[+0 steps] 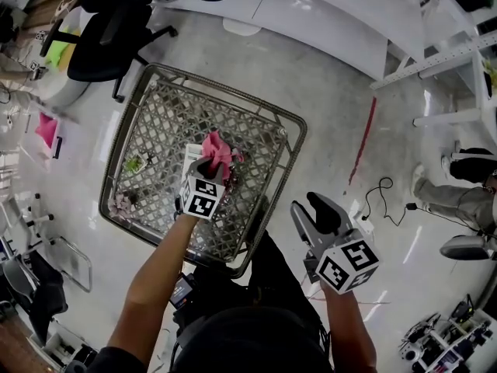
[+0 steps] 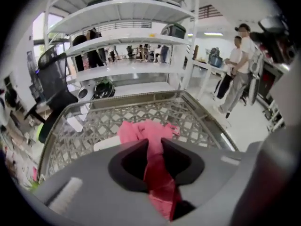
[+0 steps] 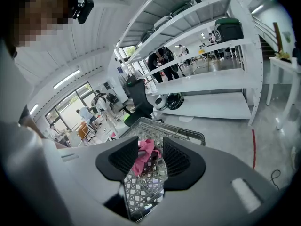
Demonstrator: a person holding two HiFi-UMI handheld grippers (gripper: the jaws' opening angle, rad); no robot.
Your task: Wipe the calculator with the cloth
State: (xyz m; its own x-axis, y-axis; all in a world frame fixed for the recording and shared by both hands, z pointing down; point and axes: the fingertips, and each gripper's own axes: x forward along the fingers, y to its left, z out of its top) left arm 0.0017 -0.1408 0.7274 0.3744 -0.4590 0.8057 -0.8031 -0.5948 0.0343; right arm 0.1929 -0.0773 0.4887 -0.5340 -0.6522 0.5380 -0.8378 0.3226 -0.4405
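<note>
A pink cloth [image 1: 217,150] hangs bunched over the wire-mesh table [image 1: 289,130], and my left gripper [image 1: 208,166] is shut on it. In the left gripper view the cloth [image 2: 146,133] runs up between the closed jaws of the left gripper [image 2: 154,149]. A flat white calculator [image 1: 191,155] lies on the mesh just left of the cloth and shows partly in the left gripper view [image 2: 104,144]. My right gripper [image 1: 314,213] hangs off the table's right corner, open and holding nothing. In its own view the right gripper [image 3: 150,157] looks toward the cloth [image 3: 145,150].
A small green thing [image 1: 133,163] and other bits lie on the mesh at the left. A black office chair [image 1: 102,39] stands behind the table, and white shelving [image 1: 326,15] beyond it. At the right are a cable [image 1: 384,197] and a person's legs [image 1: 464,194] on the floor.
</note>
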